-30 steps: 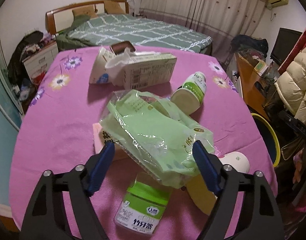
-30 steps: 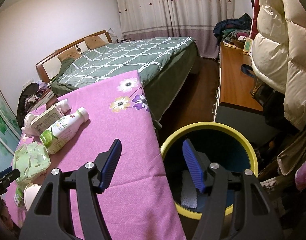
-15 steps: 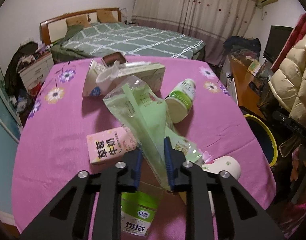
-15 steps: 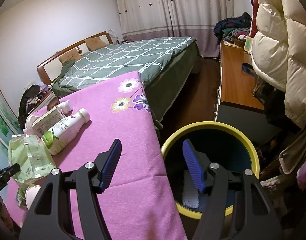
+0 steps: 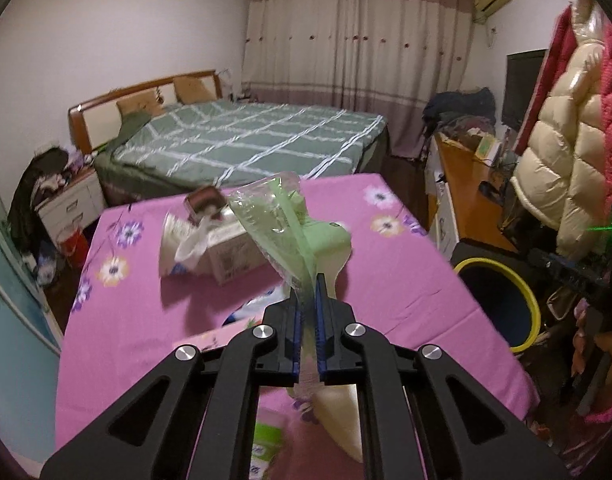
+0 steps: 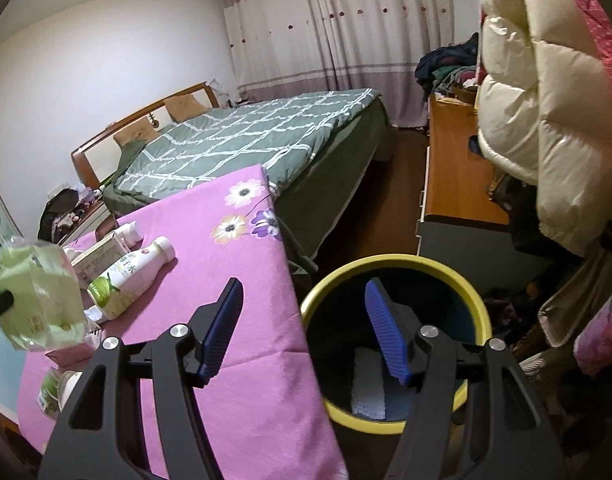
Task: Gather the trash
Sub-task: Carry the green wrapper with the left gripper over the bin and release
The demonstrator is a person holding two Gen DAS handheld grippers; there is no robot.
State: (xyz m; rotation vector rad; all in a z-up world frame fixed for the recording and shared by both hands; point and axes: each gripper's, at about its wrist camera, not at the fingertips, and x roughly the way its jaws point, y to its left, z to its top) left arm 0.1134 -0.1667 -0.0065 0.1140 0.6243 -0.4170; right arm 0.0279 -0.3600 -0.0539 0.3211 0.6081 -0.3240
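Above the pink table (image 5: 406, 280), well left of the bin (image 6: 394, 344): green plastic bag (image 5: 281, 216), pinched in left gripper (image 5: 308, 344). Right gripper (image 6: 306, 332): fingers spread, empty, over bin. Advice: carry bag fully past bin rim before releasing.

The left gripper (image 5: 308, 320) is clamped tight — its blue pads pinch a green plastic bag (image 5: 283, 220), lifted clear. The right gripper (image 6: 306, 328) hangs with its fingers spread wide — nothing between them.
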